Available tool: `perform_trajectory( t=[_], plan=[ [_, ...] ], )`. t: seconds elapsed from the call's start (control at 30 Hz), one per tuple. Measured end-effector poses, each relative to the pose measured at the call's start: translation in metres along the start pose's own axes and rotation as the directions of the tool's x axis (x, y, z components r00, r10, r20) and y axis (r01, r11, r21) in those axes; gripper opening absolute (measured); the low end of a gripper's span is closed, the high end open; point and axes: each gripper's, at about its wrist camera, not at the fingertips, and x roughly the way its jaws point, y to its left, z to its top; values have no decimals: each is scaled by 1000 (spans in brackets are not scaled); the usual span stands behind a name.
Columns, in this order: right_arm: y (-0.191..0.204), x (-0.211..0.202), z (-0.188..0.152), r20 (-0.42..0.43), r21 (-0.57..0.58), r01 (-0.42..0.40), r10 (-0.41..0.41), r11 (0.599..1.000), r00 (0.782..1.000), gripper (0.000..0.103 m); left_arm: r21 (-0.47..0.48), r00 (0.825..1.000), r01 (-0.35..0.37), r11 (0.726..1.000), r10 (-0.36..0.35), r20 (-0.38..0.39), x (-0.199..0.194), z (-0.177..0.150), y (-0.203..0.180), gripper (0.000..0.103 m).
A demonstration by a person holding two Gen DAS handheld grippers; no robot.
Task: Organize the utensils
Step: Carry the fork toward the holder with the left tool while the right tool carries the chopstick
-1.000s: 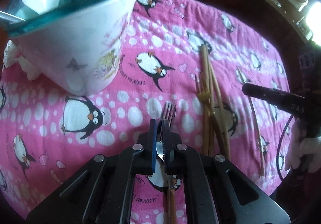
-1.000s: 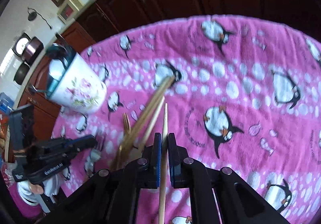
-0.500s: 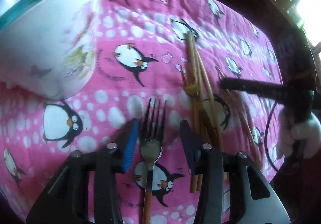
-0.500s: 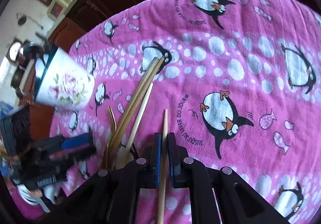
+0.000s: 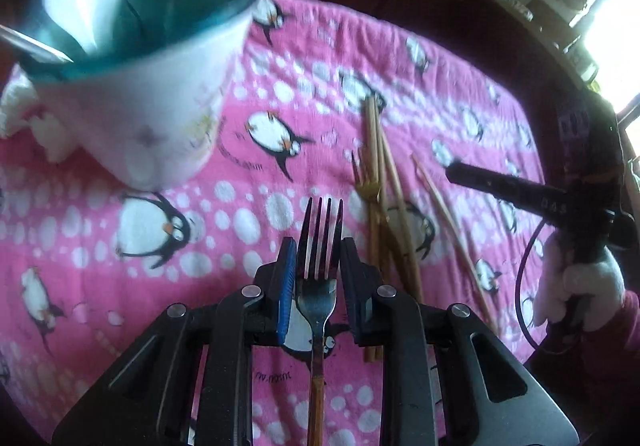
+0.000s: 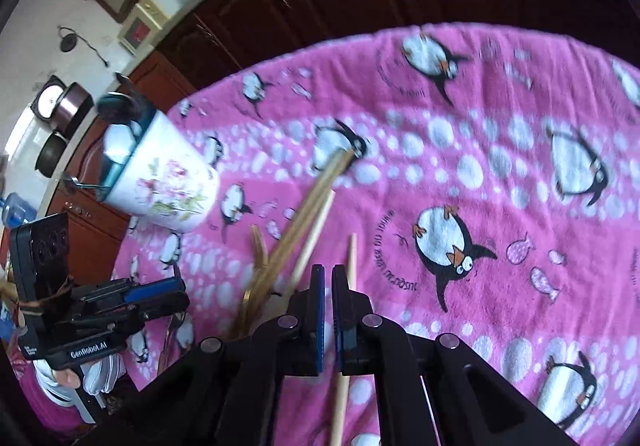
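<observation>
The left gripper [image 5: 318, 266] is closing its jaws around the fork [image 5: 320, 270], whose tines stick out between the pads while its handle runs back under the tool over the pink cloth [image 5: 280, 166]. The right gripper [image 6: 328, 310] is pinched shut, with a chopstick [image 6: 348, 306] lying just beside its right finger; whether it is held is unclear. The step looks like picking the fork up, and next it likely needs lifting into the cup [image 5: 152, 118], up and to the left.

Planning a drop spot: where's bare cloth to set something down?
Free: the wide cloth right of the lone chopstick, out to the far edge; also the strip between cup and fork. Crowded: chopstick bundle with gold fork, mid-cloth.
</observation>
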Motion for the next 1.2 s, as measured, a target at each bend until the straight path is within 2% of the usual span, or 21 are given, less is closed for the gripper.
perform_trajectory(
  t=[0.13, 0.2, 0.3, 0.4, 0.43, 0.47, 0.57, 0.7, 0.77, 0.8, 1.2],
  plan=[
    [3, -6, 0, 7, -18, 15, -15, 1000, 1000, 3, 17, 997, -16, 1000, 14, 80, -21, 3, -9, 21],
    [0, -6, 2, 18, -23, 55, -54, 998, 998, 3, 16, 995, -8, 1000, 6, 100, -30, 6, -10, 21],
    [-4, 13, 6, -73, -17, 91, -92, 996, 993, 9, 16, 992, 2, 1000, -4, 129, -44, 10, -12, 21],
    [0, 32, 7, -113, -54, 109, -115, 993, 987, 9, 19, 989, 10, 1000, -13, 150, -54, 12, -15, 21],
    [1, 41, 6, -133, -77, 152, -162, 985, 978, 9, 17, 988, 12, 1000, -15, 155, -57, 11, -15, 21],
    [2, 45, 5, -139, -86, 161, -172, 983, 975, 6, 15, 987, 16, 1000, -18, 159, -60, 11, -15, 20],
    [8, 33, 4, -96, -87, 133, -141, 987, 985, 4, 10, 983, 24, 1000, -26, 179, -72, 11, -15, 20],
    [20, -8, 4, -1, -86, 77, -77, 993, 997, 4, 25, 977, 38, 999, -43, 209, -90, 10, -18, 20],
    [24, -30, 4, 46, -85, 60, -56, 995, 997, 4, 33, 974, 42, 999, -48, 223, -96, 10, -20, 17],
    [26, -39, 4, 68, -82, 46, -41, 996, 997, 4, 36, 973, 48, 998, -55, 226, -99, 10, -21, 4],
    [47, -83, 5, 172, -88, -4, 19, 996, 985, 4, 29, 971, 48, 998, -54, 231, -103, 9, -23, 3]
  ],
)
